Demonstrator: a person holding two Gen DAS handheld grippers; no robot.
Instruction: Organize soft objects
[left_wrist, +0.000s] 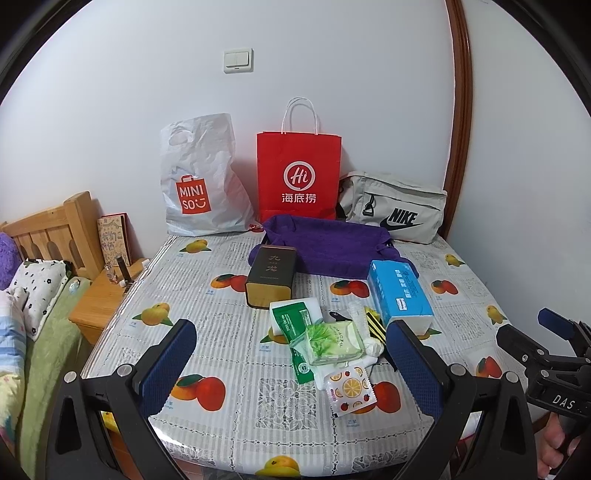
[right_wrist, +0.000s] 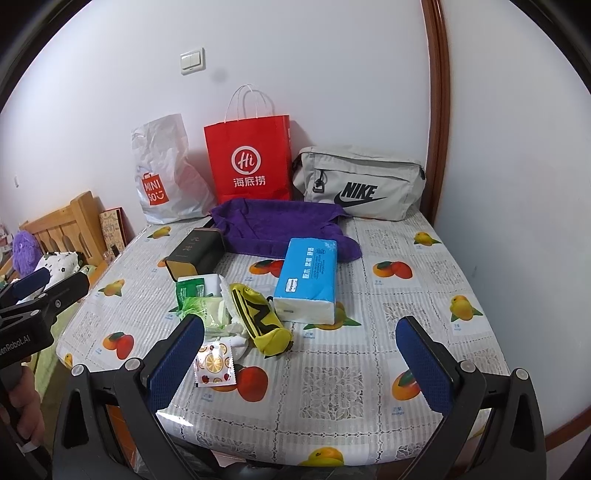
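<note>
a heap of soft packets is lying near the front middle of the desk (right_wrist: 332, 391): a green tissue pack (left_wrist: 332, 341), a green wipes sachet (left_wrist: 290, 320), a fruit-print sachet (left_wrist: 351, 387) nearest the front edge, and a yellow-and-black pouch (right_wrist: 264, 321) leaning against crumpled white tissue. just beside the heap on its right, a blue tissue pack (right_wrist: 308, 280) is lying flat; a dark tin (left_wrist: 271, 275) is lying on its side just behind the heap. farther back a purple towel (left_wrist: 332, 245) is spreading across the desk, and against the wall a white miniso bag (left_wrist: 201, 184), a red paper bag (left_wrist: 298, 177) and a grey nike bag (left_wrist: 393, 210) are standing in a row. a bed with a wooden headboard (left_wrist: 55, 232) is sitting off to the left. the left tongs (left_wrist: 291, 362) are hovering wide apart over the front edge, gripping nothing, framing the heap. the right tongs (right_wrist: 299, 365) are hovering likewise wide and empty, the pouch and sachet just ahead of the left finger.
</note>
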